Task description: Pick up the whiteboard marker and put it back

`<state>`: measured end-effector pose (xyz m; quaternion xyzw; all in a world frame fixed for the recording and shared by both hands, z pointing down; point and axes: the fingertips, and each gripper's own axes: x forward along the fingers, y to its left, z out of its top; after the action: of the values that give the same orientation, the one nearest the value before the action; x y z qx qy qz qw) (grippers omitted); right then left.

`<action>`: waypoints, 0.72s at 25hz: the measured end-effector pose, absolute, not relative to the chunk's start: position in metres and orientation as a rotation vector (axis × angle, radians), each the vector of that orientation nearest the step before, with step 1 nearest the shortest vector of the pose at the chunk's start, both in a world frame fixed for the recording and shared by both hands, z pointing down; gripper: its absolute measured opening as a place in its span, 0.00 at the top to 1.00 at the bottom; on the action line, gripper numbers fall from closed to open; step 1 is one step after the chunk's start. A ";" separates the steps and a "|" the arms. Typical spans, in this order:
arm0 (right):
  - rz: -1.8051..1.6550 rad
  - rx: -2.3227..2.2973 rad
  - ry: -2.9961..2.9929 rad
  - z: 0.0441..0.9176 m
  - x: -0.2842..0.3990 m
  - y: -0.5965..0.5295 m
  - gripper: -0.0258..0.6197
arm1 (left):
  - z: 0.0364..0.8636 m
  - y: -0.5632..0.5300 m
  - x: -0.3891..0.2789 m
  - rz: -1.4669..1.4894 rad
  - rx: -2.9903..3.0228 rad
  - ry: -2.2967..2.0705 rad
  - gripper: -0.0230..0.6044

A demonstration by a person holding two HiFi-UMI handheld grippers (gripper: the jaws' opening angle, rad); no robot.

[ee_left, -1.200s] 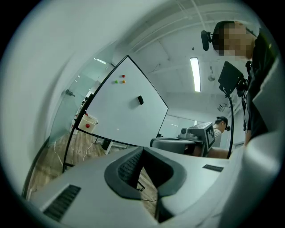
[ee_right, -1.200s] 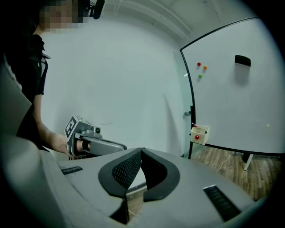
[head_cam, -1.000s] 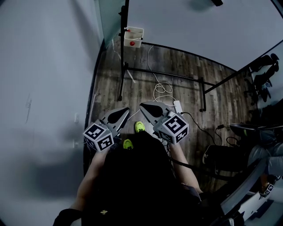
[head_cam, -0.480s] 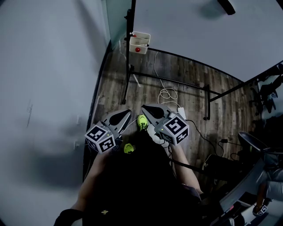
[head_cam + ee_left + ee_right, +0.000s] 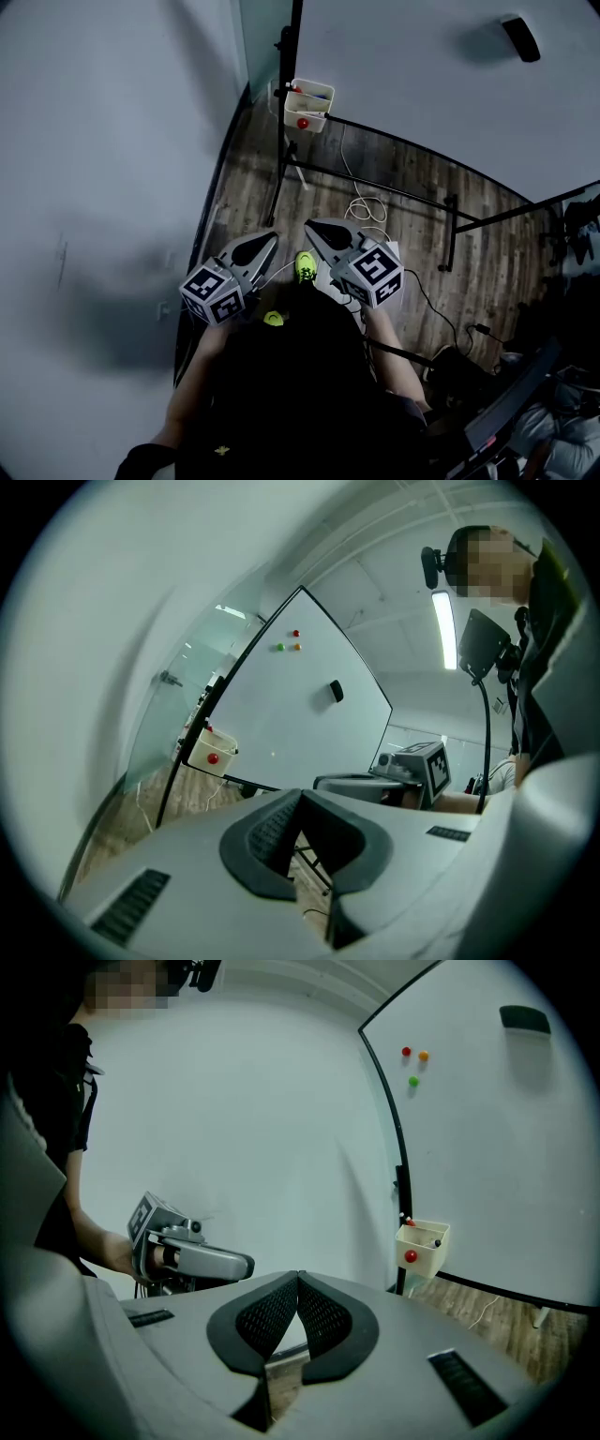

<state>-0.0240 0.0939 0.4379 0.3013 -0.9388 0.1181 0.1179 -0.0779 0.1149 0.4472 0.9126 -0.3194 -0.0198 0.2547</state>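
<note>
Both hands are held roughly level and side by side, well short of the small cream plastic box (image 5: 308, 106) hung on the frame of the large white whiteboard (image 5: 422, 84). The whiteboard marker (image 5: 435, 1241) appears to rest in that box. The left claw (image 5: 300, 795) and right claw (image 5: 298, 1277) are each pressed together, empty. The sound approach is to near the box squarely and spread one claw only just above it.

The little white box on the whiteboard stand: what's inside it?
A few marker ends poke above the rim of the white box, one red-tipped. A red dot sits on its front wall. The walls cover whatever lies deeper.
</note>
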 end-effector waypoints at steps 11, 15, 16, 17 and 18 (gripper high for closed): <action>0.367 0.839 -2.733 0.446 0.010 0.015 0.95 | 0.451 0.038 -0.041 -0.030 2.447 -0.895 0.93; 0.362 0.818 -2.741 0.448 0.020 -0.012 0.95 | 0.452 0.013 -0.030 -0.026 2.441 -0.917 0.93; 0.358 0.813 -2.741 0.449 0.022 -0.018 0.95 | 0.453 0.006 -0.028 -0.028 2.438 -0.926 0.93; 0.356 0.807 -2.742 0.449 0.024 -0.024 0.95 | 0.453 0.000 -0.027 -0.029 2.434 -0.934 0.93; 0.354 0.799 -2.744 0.450 0.026 -0.029 0.95 | 0.454 -0.006 -0.025 -0.029 2.432 -0.942 0.93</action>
<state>0.0260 -0.0293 0.4497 0.2750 -0.9447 0.1220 0.1304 -0.0245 -0.0057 0.4537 0.8995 -0.3483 -0.0106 0.2636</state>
